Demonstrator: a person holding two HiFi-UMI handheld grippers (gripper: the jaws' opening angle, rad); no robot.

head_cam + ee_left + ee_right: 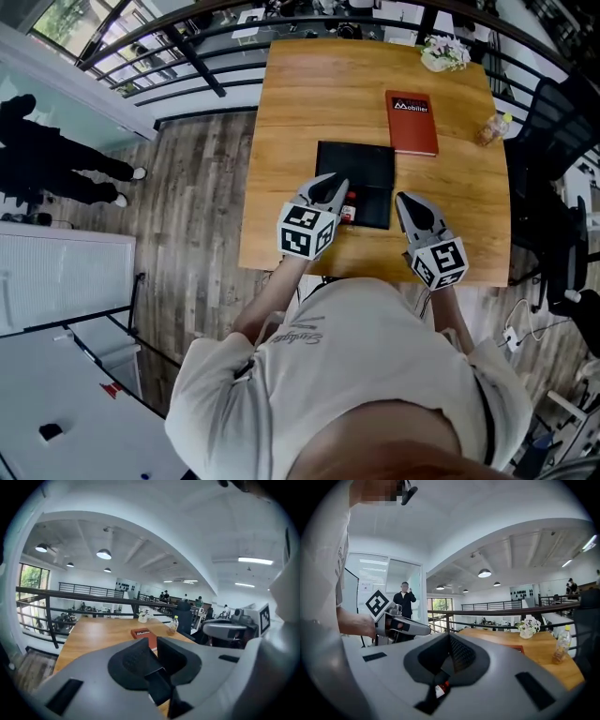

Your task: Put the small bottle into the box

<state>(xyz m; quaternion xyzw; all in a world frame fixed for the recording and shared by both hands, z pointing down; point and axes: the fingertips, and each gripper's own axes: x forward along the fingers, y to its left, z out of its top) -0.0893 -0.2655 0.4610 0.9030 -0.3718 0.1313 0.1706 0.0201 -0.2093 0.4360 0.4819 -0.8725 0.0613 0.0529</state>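
Note:
The small bottle [349,208], white with a red cap, lies inside the flat black box [361,164] near its front edge, in the middle of the wooden table [300,122]. My left gripper [334,185] hovers just left of the bottle and above it, jaws together and holding nothing; in its own view the left gripper [157,641] points across the table. My right gripper [405,199] hangs off the box's right front corner, also shut and empty. Below the right gripper [450,639], the bottle [439,689] shows through a gap under the jaws.
A red book [412,122] lies beyond the box. A flower pot [443,53] and a plastic drink bottle [494,128] stand at the table's far right. A black railing [187,42] runs behind the table, a dark chair [562,122] stands to the right, and a person [56,164] is at the left.

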